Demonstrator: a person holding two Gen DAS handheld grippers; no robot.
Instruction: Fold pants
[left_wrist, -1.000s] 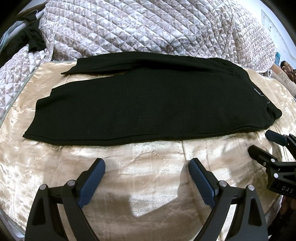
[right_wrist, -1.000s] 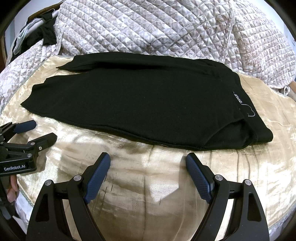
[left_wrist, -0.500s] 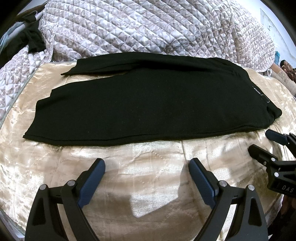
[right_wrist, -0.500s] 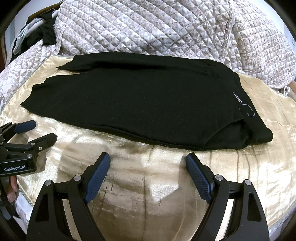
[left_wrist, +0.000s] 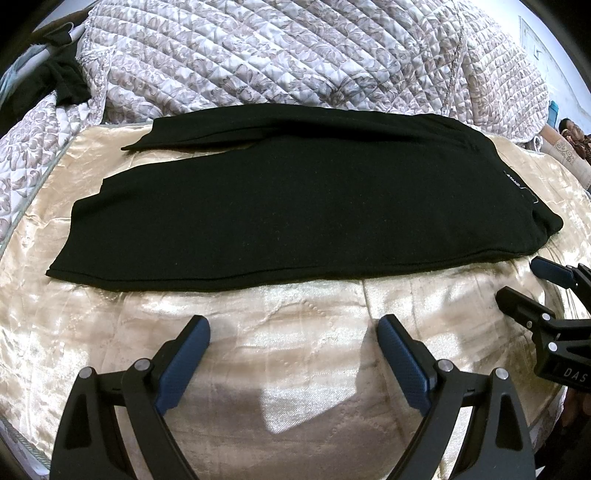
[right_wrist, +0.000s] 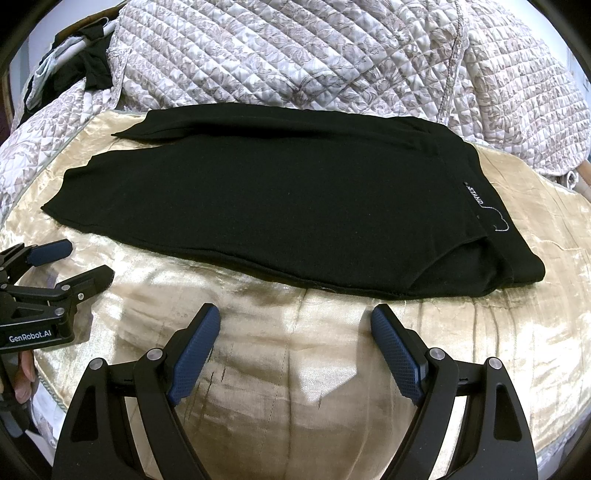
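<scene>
pants (right_wrist: 277, 206) label "STAND" | left hand-held gripper (left_wrist: 293, 341) apart | right hand-held gripper (right_wrist: 295, 328) apart, "GenRobot.AI"

Bed covered by gold satin spread (left_wrist: 295, 332) (sheen, creased). Black pants (left_wrist: 295, 206) lie flat across it, lengthwise. Quilted floral coverlet (left_wrist: 295, 55) heaped behind, touching pants' far edge.
</scene>
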